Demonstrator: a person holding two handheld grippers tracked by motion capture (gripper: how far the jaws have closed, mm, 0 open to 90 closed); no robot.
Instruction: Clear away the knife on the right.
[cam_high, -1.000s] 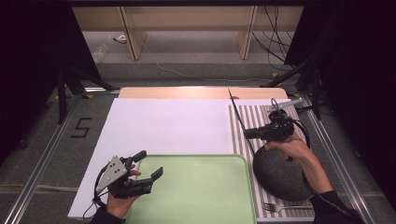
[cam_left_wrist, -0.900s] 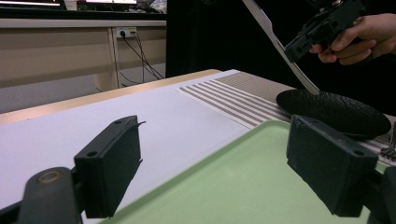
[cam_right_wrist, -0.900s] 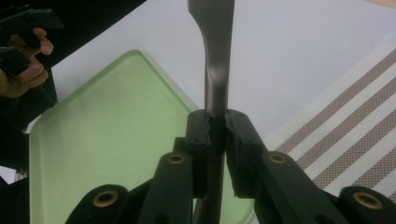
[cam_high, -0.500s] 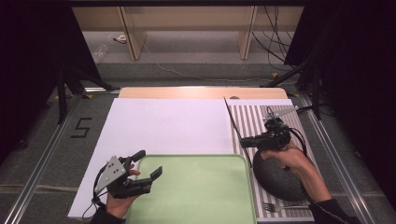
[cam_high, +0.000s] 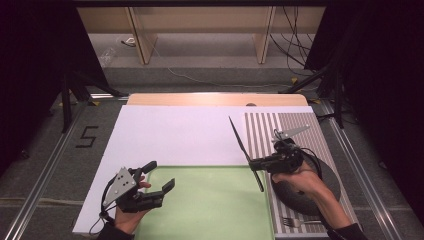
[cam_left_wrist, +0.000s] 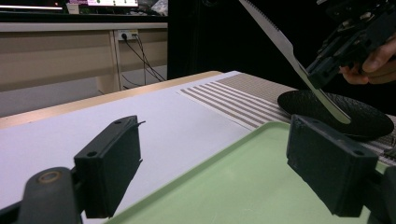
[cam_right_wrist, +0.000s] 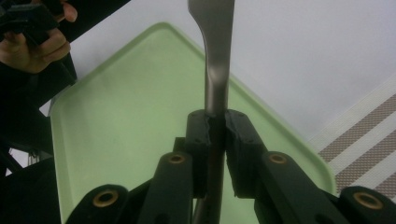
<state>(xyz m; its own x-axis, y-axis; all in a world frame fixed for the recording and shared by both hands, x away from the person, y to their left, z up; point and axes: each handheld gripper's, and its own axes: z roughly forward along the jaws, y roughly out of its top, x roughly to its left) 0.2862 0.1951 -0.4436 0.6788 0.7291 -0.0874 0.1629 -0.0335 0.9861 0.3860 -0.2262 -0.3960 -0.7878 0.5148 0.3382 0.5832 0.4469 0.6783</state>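
My right gripper (cam_high: 256, 164) (cam_right_wrist: 217, 135) is shut on the handle of a metal table knife (cam_high: 244, 150) (cam_right_wrist: 215, 56). The serrated blade slants up and away over the right edge of the green tray (cam_high: 210, 210) (cam_right_wrist: 130, 121). In the left gripper view the knife (cam_left_wrist: 289, 51) hangs tilted above the tray's far corner. My left gripper (cam_high: 161, 175) (cam_left_wrist: 219, 163) is open over the tray's near left corner with nothing between its pads (cam_left_wrist: 112, 163).
A black plate (cam_high: 325, 192) (cam_left_wrist: 364, 121) and a fork (cam_high: 295, 221) lie on the striped mat (cam_high: 280, 130) to the right of the tray. White sheet (cam_high: 175, 135) covers the table behind the tray. Shelving and cables stand beyond the far edge.
My right gripper has carried the knife leftward and toward the near side, from over the striped mat to the tray's right edge. The left gripper has stayed put.
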